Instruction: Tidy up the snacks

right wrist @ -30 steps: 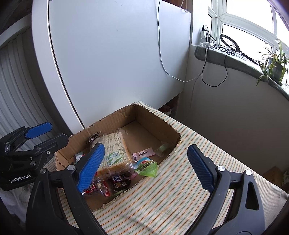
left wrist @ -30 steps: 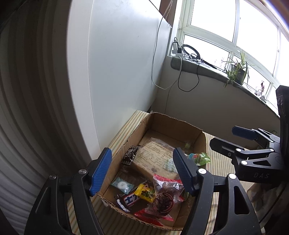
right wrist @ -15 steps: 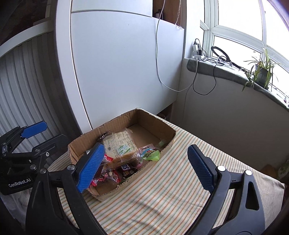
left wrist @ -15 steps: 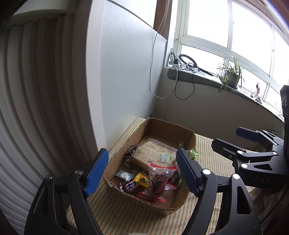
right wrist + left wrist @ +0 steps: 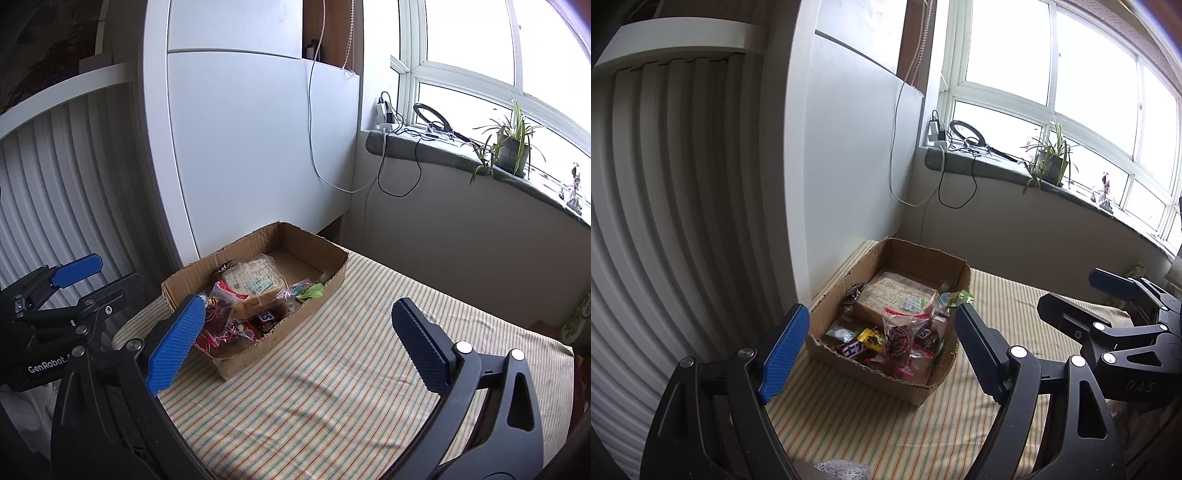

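Observation:
A shallow cardboard box [image 5: 925, 384] stands on the striped tablecloth at the table's far left; it also shows in the right wrist view [image 5: 310, 306]. It holds several snacks: a wrapped bread loaf [image 5: 886, 295], a red-trimmed clear bag [image 5: 899, 338], a yellow candy [image 5: 871, 338], a green packet [image 5: 958, 297]. My left gripper [image 5: 882, 350] is open and empty, held back from the box's near side. My right gripper [image 5: 295, 339] is open and empty, to the right of the box. Each gripper shows in the other's view: the right one [image 5: 1108, 299], the left one [image 5: 85, 280].
A white cabinet panel [image 5: 258, 155] stands just behind the box. A ribbed white wall [image 5: 683, 221] is on the left. The window sill [image 5: 461, 155] carries cables, a ring light and a potted plant [image 5: 511, 146]. The striped tablecloth [image 5: 351, 387] stretches to the right of the box.
Both grippers have pulled back and up from the box, so it looks smaller and more table shows. Both jaws have stayed open and empty.

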The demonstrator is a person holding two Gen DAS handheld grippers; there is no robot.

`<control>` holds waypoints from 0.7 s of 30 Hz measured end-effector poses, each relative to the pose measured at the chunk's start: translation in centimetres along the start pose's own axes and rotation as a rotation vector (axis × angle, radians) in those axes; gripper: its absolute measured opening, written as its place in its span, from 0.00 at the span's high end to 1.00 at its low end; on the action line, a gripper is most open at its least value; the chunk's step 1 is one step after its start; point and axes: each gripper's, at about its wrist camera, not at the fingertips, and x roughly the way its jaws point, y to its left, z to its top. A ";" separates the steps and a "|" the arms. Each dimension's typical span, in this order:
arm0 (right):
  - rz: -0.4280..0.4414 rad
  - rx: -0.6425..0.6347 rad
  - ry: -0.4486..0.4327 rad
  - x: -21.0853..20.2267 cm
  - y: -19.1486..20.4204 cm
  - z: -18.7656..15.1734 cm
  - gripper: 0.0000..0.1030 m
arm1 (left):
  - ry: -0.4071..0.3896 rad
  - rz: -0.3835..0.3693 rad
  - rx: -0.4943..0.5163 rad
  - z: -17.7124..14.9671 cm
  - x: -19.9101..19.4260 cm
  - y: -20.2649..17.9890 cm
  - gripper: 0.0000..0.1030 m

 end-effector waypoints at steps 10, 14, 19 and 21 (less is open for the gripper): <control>0.008 0.033 0.000 -1.6 0.3 -1.1 0.00 | 0.001 -0.007 0.017 -0.8 -1.7 -0.8 0.21; 0.011 0.030 0.007 -1.6 0.5 -1.4 0.00 | -0.005 -0.005 0.021 -1.0 -2.3 -1.1 0.21; 0.010 0.027 0.005 -1.8 0.5 -1.4 0.00 | -0.001 -0.007 0.025 -1.2 -2.4 -1.3 0.21; 0.010 0.026 0.003 -1.9 0.4 -1.4 0.00 | 0.003 -0.008 0.024 -1.2 -2.4 -1.5 0.21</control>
